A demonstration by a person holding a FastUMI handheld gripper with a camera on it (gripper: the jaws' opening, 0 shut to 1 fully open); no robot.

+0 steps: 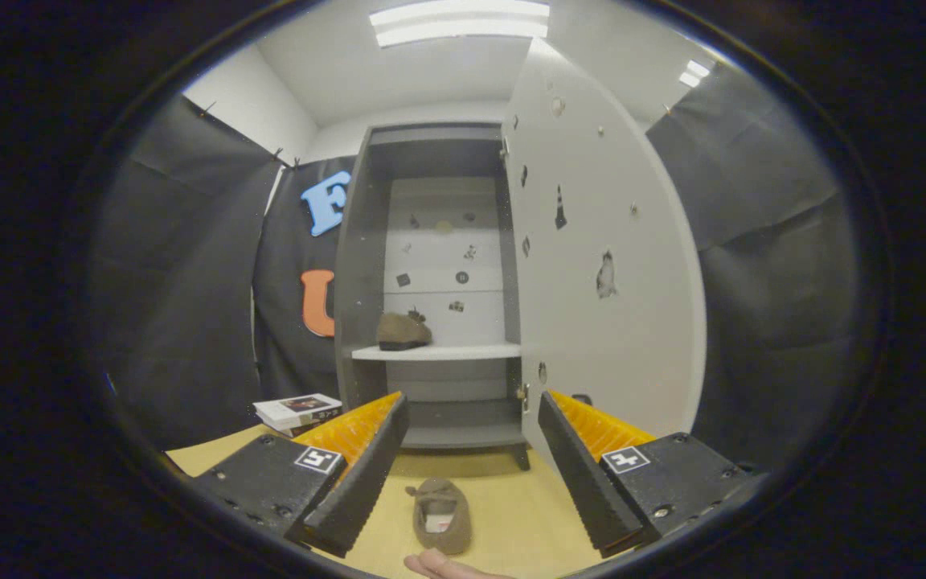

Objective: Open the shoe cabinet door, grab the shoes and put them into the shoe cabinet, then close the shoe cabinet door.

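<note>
One shoe (441, 515) lies between open claw (473, 434) fingers, boxes (299, 412) nearby.

Shoe on floor (441, 515) soft suede-like cloth, matt; shoe cabinet door (604, 265) smooth painted panel; floor (511, 515) matt.

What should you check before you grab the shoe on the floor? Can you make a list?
1. Cabinet door open: ok.
2. Hand-held gripper open, nothing between its fingers: ok.
3. Shoe on the floor lies between the fingers, opening up: ok.
4. Room on the shelf beside the first shoe: ok.
5. Someone's fingers right beside the floor shoe: not ok, wait for them to move.
6. Fingers low enough to pinch: cannot tell.
</note>
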